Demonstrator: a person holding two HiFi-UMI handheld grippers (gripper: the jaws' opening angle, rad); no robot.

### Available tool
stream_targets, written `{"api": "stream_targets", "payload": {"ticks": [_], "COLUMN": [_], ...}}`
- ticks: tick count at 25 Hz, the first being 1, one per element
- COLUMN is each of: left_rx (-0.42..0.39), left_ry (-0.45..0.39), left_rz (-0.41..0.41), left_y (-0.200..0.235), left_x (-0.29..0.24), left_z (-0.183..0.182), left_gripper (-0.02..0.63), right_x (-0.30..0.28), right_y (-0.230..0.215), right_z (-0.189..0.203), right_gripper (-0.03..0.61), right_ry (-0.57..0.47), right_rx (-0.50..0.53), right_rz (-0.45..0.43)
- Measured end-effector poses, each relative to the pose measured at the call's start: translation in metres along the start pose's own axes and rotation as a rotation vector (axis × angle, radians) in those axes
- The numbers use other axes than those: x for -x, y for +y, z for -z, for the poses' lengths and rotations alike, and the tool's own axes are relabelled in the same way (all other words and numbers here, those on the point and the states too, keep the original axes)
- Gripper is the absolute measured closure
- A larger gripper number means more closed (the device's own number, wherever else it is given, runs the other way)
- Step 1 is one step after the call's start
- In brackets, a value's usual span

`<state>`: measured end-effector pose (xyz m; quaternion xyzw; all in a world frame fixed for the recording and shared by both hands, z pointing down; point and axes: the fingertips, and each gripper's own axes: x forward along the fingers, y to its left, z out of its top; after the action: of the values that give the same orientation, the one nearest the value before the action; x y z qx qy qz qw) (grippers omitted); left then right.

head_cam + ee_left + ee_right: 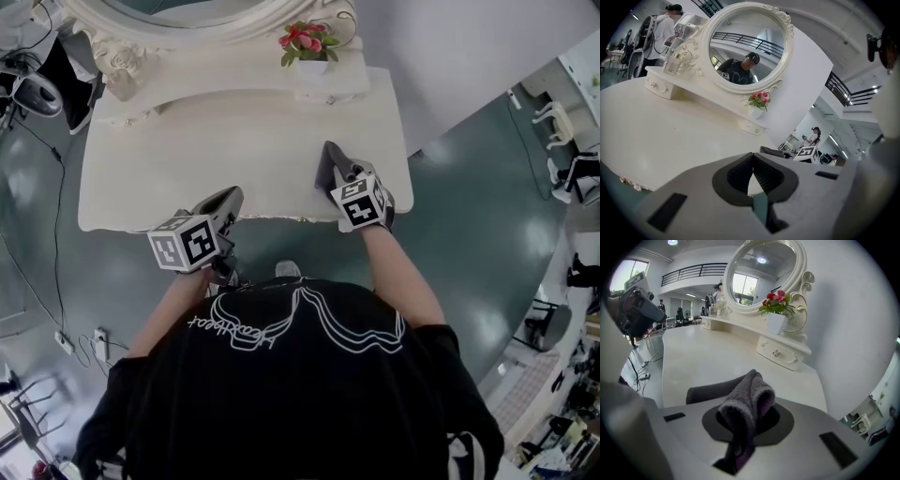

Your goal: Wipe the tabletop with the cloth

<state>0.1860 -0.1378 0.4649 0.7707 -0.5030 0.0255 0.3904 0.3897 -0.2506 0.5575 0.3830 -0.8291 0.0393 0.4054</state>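
Near the white dressing table's (187,178) front edge, the right gripper (334,167) pinches a folded grey cloth (747,397); the left gripper's (753,159) jaws sit pressed together, empty

An ornate white oval mirror (747,47) fills the upper centre of the left gripper view. A white pot of red and pink flowers (758,105) stands at its lower right edge, on a raised shelf with a small knobbed drawer (780,352). In the head view a glossy teal floor (469,216) spreads across the right half, a black cable (58,187) trails down the left edge, and a white chair (555,120) stands at upper right.
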Motion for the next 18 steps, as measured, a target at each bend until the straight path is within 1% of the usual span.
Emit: {"api": "stream_targets", "payload": {"ticks": [9,18], "left_rx": [-0.008,-0.006], "left_ry": [0.012,0.023], "left_rz": [0.019,0.048], "left_y": [-0.018,-0.032], "left_x": [-0.024,-0.044], "left_z": [0.009,0.02], "left_gripper": [0.609,0.609], "right_x": [0.015,0.034], "right_y": [-0.045,-0.09], "right_z": [0.034,0.074], "right_gripper": [0.526,0.528], "right_ry": [0.015,0.034], "right_rx": [-0.037,-0.114], "right_rz": [0.056,0.137]}}
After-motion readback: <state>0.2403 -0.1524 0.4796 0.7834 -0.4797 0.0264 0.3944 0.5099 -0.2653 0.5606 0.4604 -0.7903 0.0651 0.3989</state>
